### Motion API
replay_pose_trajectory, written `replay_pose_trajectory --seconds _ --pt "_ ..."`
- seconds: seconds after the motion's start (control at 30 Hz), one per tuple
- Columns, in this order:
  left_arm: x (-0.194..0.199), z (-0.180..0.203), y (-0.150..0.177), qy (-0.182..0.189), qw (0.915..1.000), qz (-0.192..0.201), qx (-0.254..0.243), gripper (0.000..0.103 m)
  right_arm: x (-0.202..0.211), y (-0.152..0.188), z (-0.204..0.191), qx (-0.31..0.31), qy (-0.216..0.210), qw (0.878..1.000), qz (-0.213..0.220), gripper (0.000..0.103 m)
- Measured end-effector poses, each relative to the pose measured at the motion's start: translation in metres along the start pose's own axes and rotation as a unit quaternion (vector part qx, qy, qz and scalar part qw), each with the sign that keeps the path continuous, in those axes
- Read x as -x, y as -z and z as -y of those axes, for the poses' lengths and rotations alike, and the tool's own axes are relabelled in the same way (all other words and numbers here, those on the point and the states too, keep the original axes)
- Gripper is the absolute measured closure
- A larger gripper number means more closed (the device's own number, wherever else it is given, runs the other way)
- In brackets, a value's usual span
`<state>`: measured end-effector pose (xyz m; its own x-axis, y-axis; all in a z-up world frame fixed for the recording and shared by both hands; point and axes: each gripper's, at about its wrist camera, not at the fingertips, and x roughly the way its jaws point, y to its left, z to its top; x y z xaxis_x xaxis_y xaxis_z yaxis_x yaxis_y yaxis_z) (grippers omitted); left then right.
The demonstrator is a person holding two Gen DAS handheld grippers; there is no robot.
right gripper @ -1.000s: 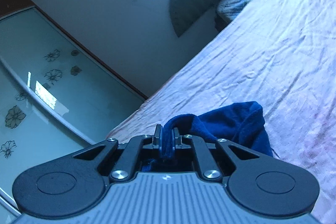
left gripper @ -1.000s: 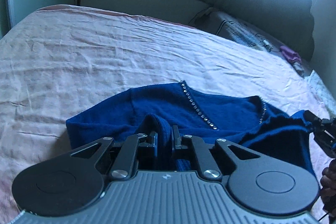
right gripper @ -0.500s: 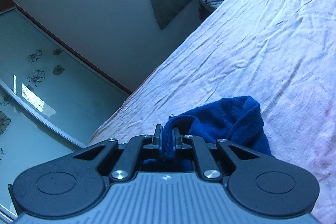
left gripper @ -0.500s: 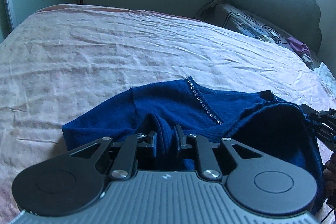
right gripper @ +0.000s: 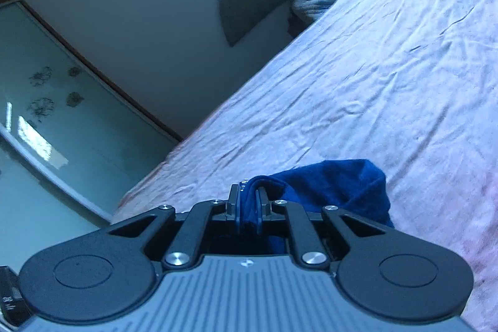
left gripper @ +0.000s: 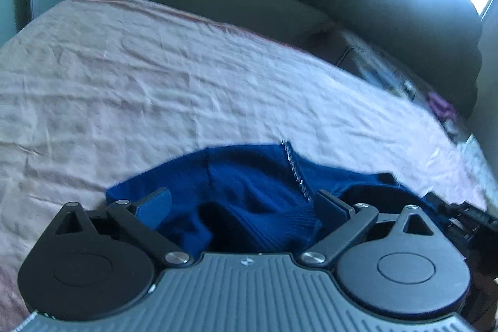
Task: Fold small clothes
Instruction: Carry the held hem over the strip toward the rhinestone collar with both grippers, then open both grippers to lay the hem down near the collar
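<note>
Left hand-held gripper [left gripper: 244, 203] gapes wide over the blue sweater [left gripper: 249, 176], right hand-held gripper [right gripper: 248, 203] pinches its edge; soft, floppy knit, probably best grabbed by the hems

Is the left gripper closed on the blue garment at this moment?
No, the left gripper has its fingers spread wide apart, and the blue garment lies loose between them.

Black hand-held gripper [left gripper: 246, 204], ribbed grey body, silver screws.

Both wrist views sit low and close over the bed [left gripper: 155, 89], sharing the blue garment [left gripper: 249, 185] at bottom centre; the right view is tilted.
</note>
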<state>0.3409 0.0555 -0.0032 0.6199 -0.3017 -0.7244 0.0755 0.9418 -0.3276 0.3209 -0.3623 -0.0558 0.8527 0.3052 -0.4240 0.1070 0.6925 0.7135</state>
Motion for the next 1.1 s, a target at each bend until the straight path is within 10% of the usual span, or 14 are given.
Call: replay_pose_trajectory --seconds 0.13,0.3,0.4,0.53,0.7,0.83,0.93,1.1 --pt "0.015 -0.015 -0.008 -0.011 0.9990 0.029 0.031 0.004 0.008 -0.005 0.005 -0.010 0.011 0.999 0.034 0.034" --pt "0.031 -0.001 -0.004 -0.018 0.9977 0.055 -0.034 0.005 0.036 -0.010 -0.016 0.052 -0.044 0.995 0.079 0.034" --pt "0.024 0.027 0.008 -0.013 0.9933 0.034 -0.110 0.005 0.015 -0.005 -0.043 0.128 -0.084 0.988 -0.037 0.035" --pt "0.004 0.060 0.031 -0.045 0.9768 0.015 -0.209 0.007 -0.038 0.020 -0.063 0.199 -0.037 0.962 -0.181 0.036" --pt "-0.019 0.052 0.038 -0.122 0.9611 0.027 -0.246 0.012 -0.049 0.012 -0.066 0.250 0.083 0.961 -0.081 0.036" --pt "-0.016 0.023 0.020 -0.101 0.9735 0.045 -0.200 0.010 -0.015 -0.009 -0.064 0.258 0.082 0.962 0.011 0.034" --pt "-0.023 0.020 0.012 -0.051 0.9785 0.026 -0.198 0.009 -0.017 -0.015 -0.064 0.298 0.096 0.950 -0.012 0.035" --pt "-0.040 0.032 0.014 -0.080 0.9707 0.034 -0.224 0.021 -0.041 -0.011 -0.051 0.311 0.108 0.942 -0.069 0.038"
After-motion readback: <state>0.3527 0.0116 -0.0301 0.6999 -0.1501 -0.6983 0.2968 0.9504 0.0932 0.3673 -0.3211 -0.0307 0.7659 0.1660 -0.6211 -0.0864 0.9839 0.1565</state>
